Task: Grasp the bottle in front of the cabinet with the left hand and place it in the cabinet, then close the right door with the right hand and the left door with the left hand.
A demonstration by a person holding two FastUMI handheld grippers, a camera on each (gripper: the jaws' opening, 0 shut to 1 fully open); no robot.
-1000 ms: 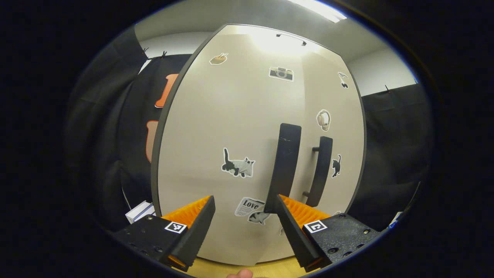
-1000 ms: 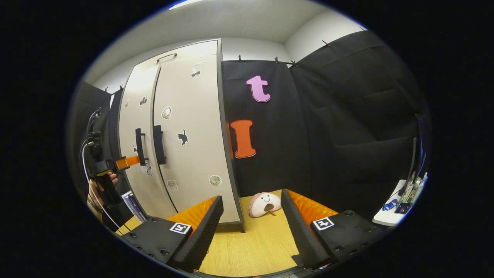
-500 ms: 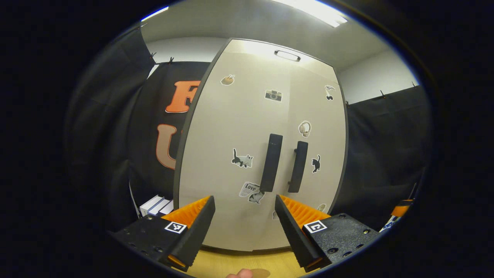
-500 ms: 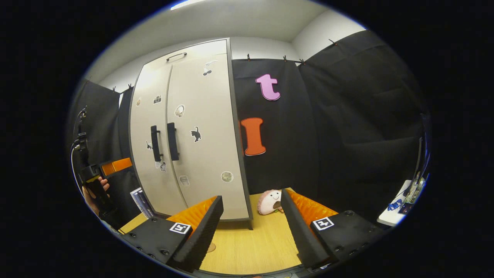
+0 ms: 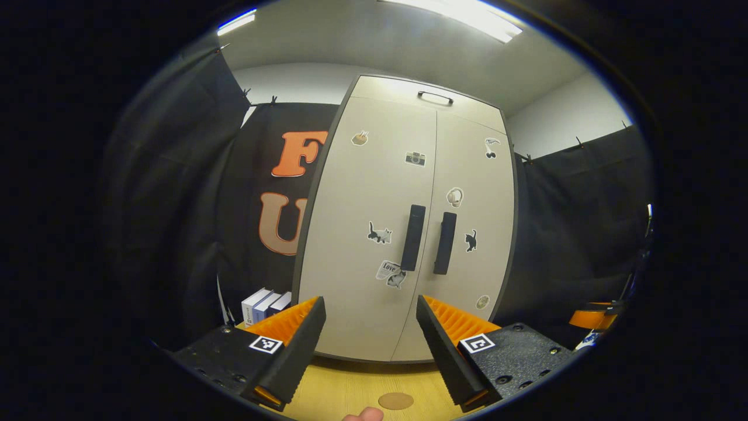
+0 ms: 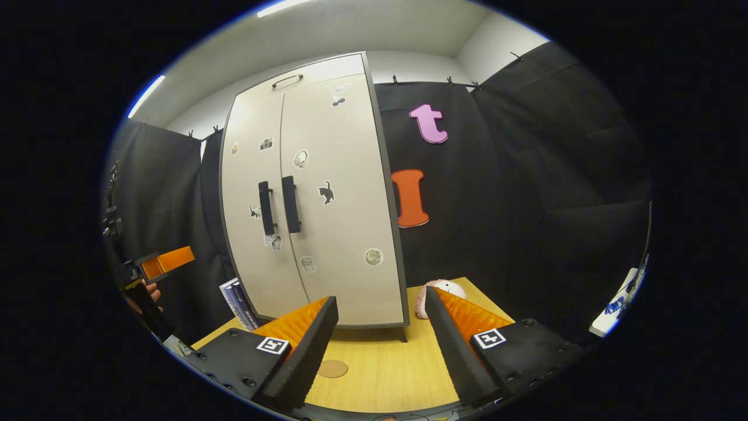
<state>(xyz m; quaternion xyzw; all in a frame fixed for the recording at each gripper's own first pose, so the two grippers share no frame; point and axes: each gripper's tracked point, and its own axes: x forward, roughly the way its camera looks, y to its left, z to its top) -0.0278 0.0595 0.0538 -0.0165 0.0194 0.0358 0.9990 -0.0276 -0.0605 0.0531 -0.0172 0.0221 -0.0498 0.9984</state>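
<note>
The beige cabinet (image 5: 374, 245) stands upright with both doors shut, so its inside is hidden. Its two dark handles (image 5: 413, 237) sit side by side at the middle seam. My left gripper (image 5: 369, 299) is open with nothing between its fingers and faces the doors from a distance. In the right gripper view the cabinet (image 6: 327, 234) stands to the left of centre, and the right gripper (image 6: 381, 295) is open and holds nothing. Farther left in that view a hand holds the left gripper (image 6: 175, 258) well clear of the doors.
The cabinet rests on a wooden table (image 6: 385, 374) with a round coaster (image 6: 332, 368) in front of it. Books (image 5: 266, 304) stand left of the cabinet. A plush toy (image 6: 437, 287) lies to its right. A white side table (image 6: 616, 307) is far right.
Both grippers have drawn back from the cabinet. The left one was close to the left door's handle a second ago and is now well away. The doors stay shut.
</note>
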